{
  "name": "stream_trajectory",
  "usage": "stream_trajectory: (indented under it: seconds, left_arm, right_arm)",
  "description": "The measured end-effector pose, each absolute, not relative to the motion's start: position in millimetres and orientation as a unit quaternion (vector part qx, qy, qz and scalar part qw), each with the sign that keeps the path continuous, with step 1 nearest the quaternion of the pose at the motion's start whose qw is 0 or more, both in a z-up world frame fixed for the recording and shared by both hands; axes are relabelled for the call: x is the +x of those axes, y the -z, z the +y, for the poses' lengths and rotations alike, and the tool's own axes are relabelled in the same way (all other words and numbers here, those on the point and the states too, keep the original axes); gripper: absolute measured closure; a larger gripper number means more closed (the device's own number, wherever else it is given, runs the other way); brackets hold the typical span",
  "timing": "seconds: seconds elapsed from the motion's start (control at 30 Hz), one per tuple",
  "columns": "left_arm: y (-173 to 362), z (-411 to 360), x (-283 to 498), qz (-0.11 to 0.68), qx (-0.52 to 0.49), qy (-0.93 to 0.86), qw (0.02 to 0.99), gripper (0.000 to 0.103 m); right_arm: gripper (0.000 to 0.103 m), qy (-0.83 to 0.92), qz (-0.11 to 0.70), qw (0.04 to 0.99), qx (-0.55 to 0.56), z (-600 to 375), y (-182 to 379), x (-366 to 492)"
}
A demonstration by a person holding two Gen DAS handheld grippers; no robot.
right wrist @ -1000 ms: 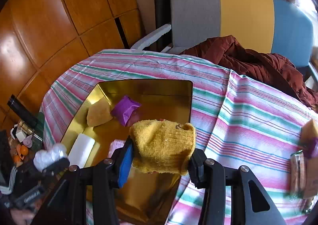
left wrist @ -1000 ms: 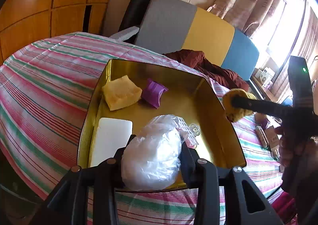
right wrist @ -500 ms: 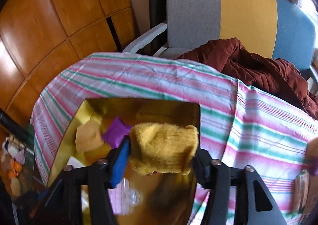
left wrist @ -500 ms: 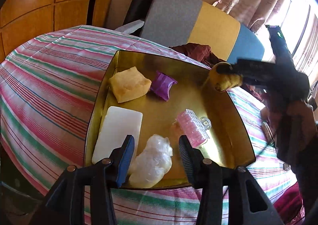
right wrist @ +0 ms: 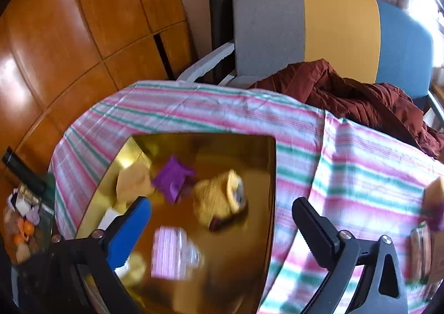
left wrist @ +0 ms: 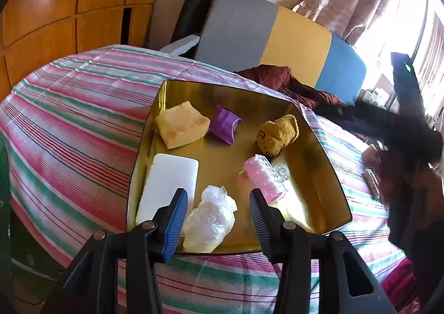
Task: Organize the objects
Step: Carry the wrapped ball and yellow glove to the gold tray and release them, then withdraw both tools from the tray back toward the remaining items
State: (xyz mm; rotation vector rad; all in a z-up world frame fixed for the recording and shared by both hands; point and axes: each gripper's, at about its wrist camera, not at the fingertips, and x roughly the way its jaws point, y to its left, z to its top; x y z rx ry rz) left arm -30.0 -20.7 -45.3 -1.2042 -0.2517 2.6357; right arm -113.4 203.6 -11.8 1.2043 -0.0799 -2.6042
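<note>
Striped-cloth table w/ gold tray on top, small items at right edge

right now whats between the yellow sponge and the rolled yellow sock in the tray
A purple packet lies between the sponge and the sock on the gold tray, clearest in the left wrist view.

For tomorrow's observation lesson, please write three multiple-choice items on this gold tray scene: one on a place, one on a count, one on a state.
1. Where does the purple folded packet lie in the left wrist view?
A. between the yellow sponge block and the yellow knitted sock
B. on the striped tablecloth
C. under the white flat block

2. How many things lie in the gold metal tray?
A. three
B. six
C. nine

3. How does the right gripper stand?
A. shut on the sock
B. open, empty
C. shut on the packet

Answers: 1 A, flanked by both; 2 B, including the pink hair roller and clear plastic bag; 3 B, the sock lies free in the tray.
</note>
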Motion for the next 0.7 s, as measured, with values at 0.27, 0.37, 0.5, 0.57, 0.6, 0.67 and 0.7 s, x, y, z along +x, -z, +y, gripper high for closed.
stream_trajectory:
  seconds: [0.27,0.37,0.5,0.57,0.6,0.67,0.7]
  left_arm:
    - [31,-17,-21,-0.08,-0.394,-0.909,0.107,0.056]
    - [25,-14,-15,-0.072,-0.387,-0.914,0.104,0.056]
    - [18,-9,-7,-0.06,-0.375,-0.919,0.107,0.056]
    - [15,-5,-4,-0.055,-0.371,-0.92,0.109,0.056]
    - [13,-4,-2,-0.052,-0.369,-0.921,0.111,0.056]
    - [10,0,1,-0.045,-0.365,-0.923,0.115,0.056]
    - [9,2,3,-0.042,-0.363,-0.924,0.117,0.056]
  right_arm:
    - [0.0,0.905,0.007,0.13,0.404,201,17,-59]
    - [0.0,0.909,0.014,0.122,0.398,203,17,-40]
    - [0.0,0.917,0.015,0.11,0.383,208,13,-21]
    - [0.0,0.92,0.013,0.104,0.378,212,11,-12]
    - [0.0,0.921,0.012,0.102,0.376,214,10,-8]
    - [0.0,0.922,0.01,0.099,0.375,217,8,-2]
    - [0.0,0.922,0.009,0.097,0.374,220,8,1]
